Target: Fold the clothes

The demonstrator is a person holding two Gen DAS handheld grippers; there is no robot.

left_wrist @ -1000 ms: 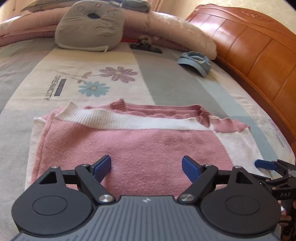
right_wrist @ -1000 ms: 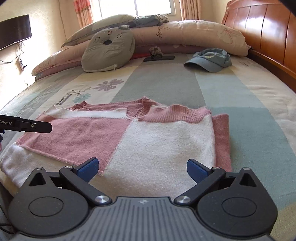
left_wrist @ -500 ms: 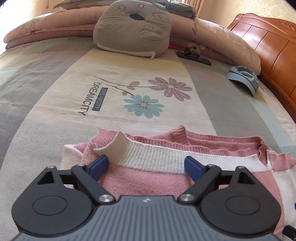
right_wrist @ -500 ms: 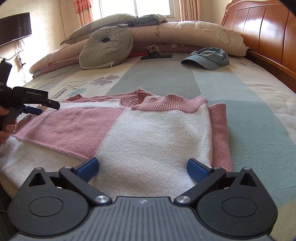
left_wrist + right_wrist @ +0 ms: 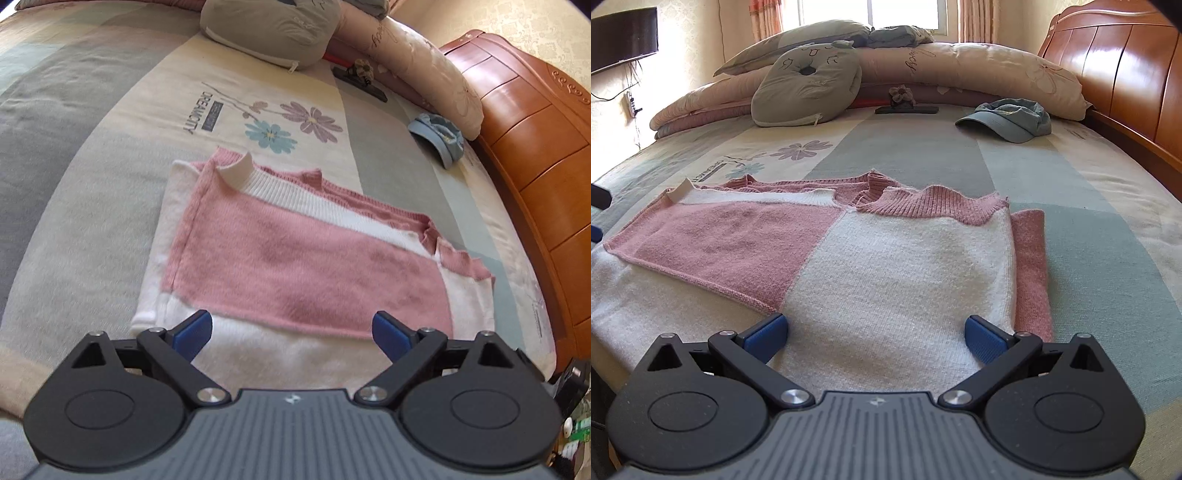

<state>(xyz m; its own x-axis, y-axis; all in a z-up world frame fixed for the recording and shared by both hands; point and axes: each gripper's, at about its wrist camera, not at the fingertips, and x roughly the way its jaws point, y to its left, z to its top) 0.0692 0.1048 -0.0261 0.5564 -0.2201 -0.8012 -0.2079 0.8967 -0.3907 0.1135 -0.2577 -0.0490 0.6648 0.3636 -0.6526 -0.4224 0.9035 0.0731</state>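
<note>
A pink and white sweater (image 5: 295, 266) is seen spread flat on the bedspread (image 5: 92, 184), near the front edge of the bed, with a pink sleeve (image 5: 731, 243) folded across the white body. The white ribbed cuff (image 5: 236, 171) at the end of that sleeve is turned up a little at the far left corner. The ruffled pink collar (image 5: 934, 205) is laid along the far edge of the garment, and a narrow pink strip (image 5: 1030, 266) is exposed beyond the white panel on the right side. The left gripper (image 5: 291, 330) is held spread wide above the near hem, nothing being gripped between its blue pads (image 5: 194, 330). The right gripper (image 5: 875, 334) is likewise held fully apart and empty, low over the white panel, its right pad (image 5: 984, 338) placed close to the garment's right edge; whether the fabric is actually touched cannot be told. Further up the bed, a blue cap (image 5: 1008, 118) is seen lying well apart from the sweater, near the wooden headboard (image 5: 1115, 74). A grey cushion (image 5: 809, 86) is propped against the rolled bedding (image 5: 960, 74), and a small dark object (image 5: 905, 107) is noted just beside it. The printed flowers (image 5: 291, 127) on the bedspread are left uncovered beyond the cuff.
</note>
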